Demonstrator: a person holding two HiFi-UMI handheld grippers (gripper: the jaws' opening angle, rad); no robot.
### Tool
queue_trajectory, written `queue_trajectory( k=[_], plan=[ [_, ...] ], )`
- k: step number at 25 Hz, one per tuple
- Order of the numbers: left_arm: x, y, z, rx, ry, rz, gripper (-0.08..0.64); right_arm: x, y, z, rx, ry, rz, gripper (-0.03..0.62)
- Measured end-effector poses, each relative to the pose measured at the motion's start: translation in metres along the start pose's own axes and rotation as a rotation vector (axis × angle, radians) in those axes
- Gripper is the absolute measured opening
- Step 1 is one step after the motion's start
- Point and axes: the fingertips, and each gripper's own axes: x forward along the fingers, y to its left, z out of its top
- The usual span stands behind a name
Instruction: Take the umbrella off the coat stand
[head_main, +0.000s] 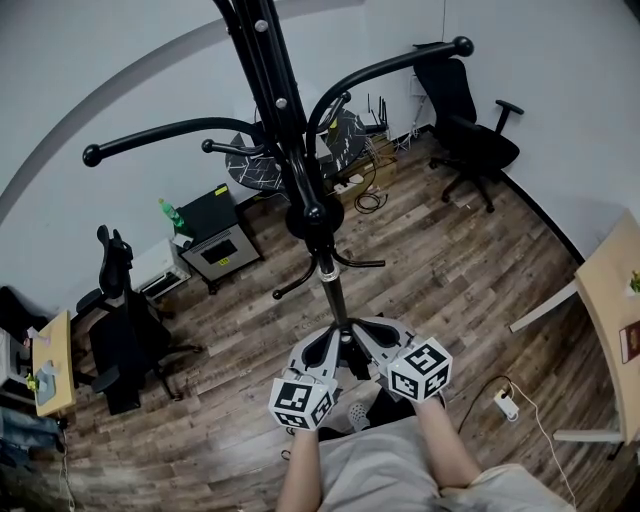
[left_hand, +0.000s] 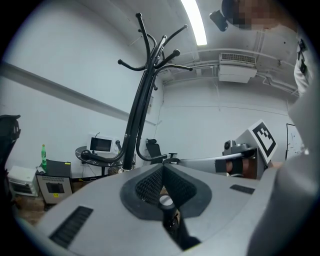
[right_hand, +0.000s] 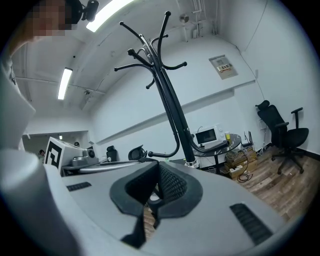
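a black office chair with armrests stands on the wood-plank floor near the white wall. a round dark table by the wall carries a microwave, with cables on the floor just beside it. a green bottle stands on a black cabinet. another black chair is at the left beside a light wooden desk. a second desk is at the right, with a power strip on the floor near it.

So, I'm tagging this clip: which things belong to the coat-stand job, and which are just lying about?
Job: coat stand; left gripper; right gripper. I can't make out an umbrella.
Lying about: office chair; green bottle; round table; microwave; power strip.
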Motion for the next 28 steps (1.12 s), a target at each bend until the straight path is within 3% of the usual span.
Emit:
queue_trajectory(
  k=[28],
  plan=[
    [0.0015, 0.0012, 0.0045, -0.035, -0.032, 0.008, 0.021, 0.004, -0.0005, -0.0001, -0.006, -0.012, 0.011, 0.018]
  ],
)
